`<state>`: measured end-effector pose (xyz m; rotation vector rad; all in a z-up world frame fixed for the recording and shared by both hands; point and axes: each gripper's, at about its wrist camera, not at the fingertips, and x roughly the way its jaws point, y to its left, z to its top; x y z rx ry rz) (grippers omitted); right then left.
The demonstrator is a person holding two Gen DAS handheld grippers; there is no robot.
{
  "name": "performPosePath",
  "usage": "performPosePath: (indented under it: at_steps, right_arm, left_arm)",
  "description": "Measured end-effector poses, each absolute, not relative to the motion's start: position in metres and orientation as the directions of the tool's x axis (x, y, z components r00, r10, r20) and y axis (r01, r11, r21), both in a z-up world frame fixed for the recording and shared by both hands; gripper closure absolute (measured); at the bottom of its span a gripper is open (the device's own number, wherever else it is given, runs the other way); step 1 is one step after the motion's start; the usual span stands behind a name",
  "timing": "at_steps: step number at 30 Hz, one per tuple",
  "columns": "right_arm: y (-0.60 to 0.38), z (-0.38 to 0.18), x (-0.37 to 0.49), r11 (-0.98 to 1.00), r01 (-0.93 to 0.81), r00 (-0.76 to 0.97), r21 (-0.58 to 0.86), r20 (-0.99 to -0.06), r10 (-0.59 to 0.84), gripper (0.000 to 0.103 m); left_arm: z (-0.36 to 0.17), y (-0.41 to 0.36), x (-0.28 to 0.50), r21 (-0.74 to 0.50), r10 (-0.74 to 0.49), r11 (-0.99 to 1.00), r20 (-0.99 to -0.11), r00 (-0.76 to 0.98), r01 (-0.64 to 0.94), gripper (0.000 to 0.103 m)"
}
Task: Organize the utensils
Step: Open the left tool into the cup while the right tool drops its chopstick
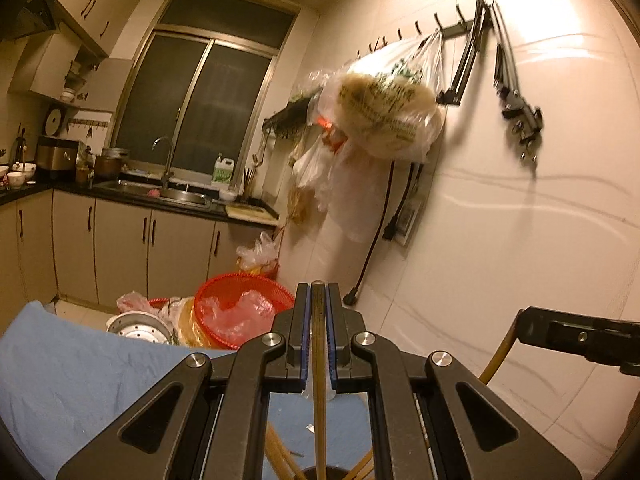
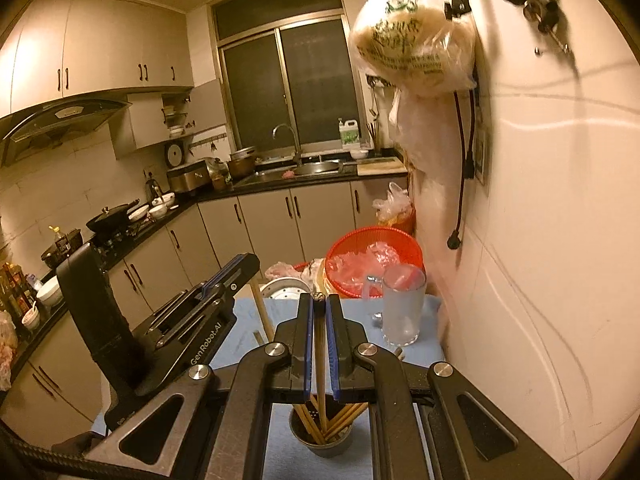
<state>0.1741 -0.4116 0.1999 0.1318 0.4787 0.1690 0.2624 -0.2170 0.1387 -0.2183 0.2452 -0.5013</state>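
Readable text: "GenRobot.AI" in white on the side of the left gripper (image 2: 240,270) as seen from the right wrist cam; green print on the hanging plastic bag (image 2: 416,36) is too blurred to read, same for the label on the white jug (image 2: 349,133) by the window. Left gripper (image 1: 319,300) is clamped on one chopstick (image 1: 319,360), blue pads pressing both sides; stick's long axis runs along the fingers, tip poking out just past them toward the far end of the kitchen, lower end dropping toward the dark cup rim (image 1: 320,472) at frame bottom. Right gripper (image 2: 319,312) is likewise closed on a chopstick (image 2: 319,360), near upright, top end just above the fingertips, lower end inside the dark cup (image 2: 323,438) w/ several other chopsticks (image 2: 348,416) fanned out in it. Cup stands on the blue cloth (image 2: 428,356). Glass mug (image 2: 402,306) sits upright on the cloth near the wall, in front of a red basket (image 2: 374,240).
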Motion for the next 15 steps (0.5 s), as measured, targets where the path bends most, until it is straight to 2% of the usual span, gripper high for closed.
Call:
performPosePath:
  at_steps: [15]
  right_arm:
    - [-0.419, 0.127, 0.191, 0.975, -0.084, 0.809, 0.207, -0.556, 0.188, 0.096]
  left_arm:
    - [0.081, -0.208, 0.256, -0.271, -0.484, 0.870, -0.305, 0.820, 0.413, 0.096]
